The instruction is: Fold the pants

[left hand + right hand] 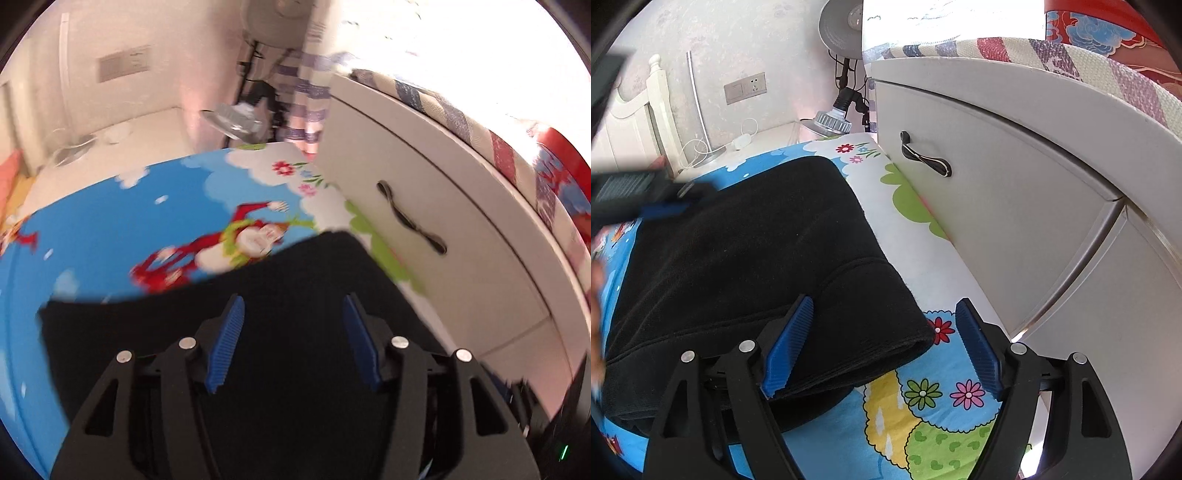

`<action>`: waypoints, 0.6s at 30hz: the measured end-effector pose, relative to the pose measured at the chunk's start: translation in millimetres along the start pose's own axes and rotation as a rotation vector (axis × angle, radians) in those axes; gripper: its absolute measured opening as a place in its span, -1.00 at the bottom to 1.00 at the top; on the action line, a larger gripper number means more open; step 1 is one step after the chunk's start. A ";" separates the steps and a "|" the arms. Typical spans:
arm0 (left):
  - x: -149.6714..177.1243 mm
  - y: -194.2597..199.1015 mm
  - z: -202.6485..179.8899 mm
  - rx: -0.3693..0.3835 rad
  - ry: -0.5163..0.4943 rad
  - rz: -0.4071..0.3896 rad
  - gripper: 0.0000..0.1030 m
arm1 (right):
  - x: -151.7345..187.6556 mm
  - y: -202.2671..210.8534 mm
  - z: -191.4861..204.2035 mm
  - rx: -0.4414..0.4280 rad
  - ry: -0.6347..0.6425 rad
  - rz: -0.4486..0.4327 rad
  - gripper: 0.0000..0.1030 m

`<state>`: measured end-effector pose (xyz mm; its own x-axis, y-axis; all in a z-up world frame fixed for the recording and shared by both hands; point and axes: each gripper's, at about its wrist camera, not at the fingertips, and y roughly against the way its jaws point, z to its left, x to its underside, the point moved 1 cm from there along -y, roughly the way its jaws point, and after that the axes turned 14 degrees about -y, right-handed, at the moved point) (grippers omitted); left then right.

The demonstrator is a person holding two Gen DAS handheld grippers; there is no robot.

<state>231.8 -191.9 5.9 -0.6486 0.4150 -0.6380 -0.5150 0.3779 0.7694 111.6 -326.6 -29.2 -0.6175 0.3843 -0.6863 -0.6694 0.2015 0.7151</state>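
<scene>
Black pants (746,254) lie folded in layers on a colourful play mat (923,391). In the left wrist view the pants (288,280) fill the lower middle. My left gripper (293,306) is open above the black fabric, holding nothing; that view is blurred. It also shows at the left edge of the right wrist view (639,199), over the pants' far end. My right gripper (884,306) is open, its left finger over the folded near edge of the pants, its right finger over the mat.
A white cabinet (1015,192) with a dark handle (925,158) stands along the mat's right side. A lamp (831,122), cables and a wall socket (744,88) are at the far end. A striped cloth (1071,59) lies on top of the cabinet.
</scene>
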 end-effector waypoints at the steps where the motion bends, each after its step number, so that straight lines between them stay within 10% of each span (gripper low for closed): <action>1: 17.5 11.3 -1.0 -0.030 0.006 0.001 0.10 | 0.5 0.4 -0.5 0.001 0.000 -0.001 0.46; 7: 94.4 20.4 -13.2 -0.123 -0.034 0.026 0.25 | -0.1 0.9 1.6 0.019 0.002 -0.004 0.58; 18: 96.6 60.6 2.5 -0.227 0.029 0.029 0.96 | -10.4 52.3 37.6 -0.055 0.016 -0.120 0.66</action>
<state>139.4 -126.8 -9.2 -0.6789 0.3981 -0.6169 -0.6065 0.1694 0.7768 98.5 -286.2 20.3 -0.5380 0.3456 -0.7688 -0.7600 0.1955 0.6198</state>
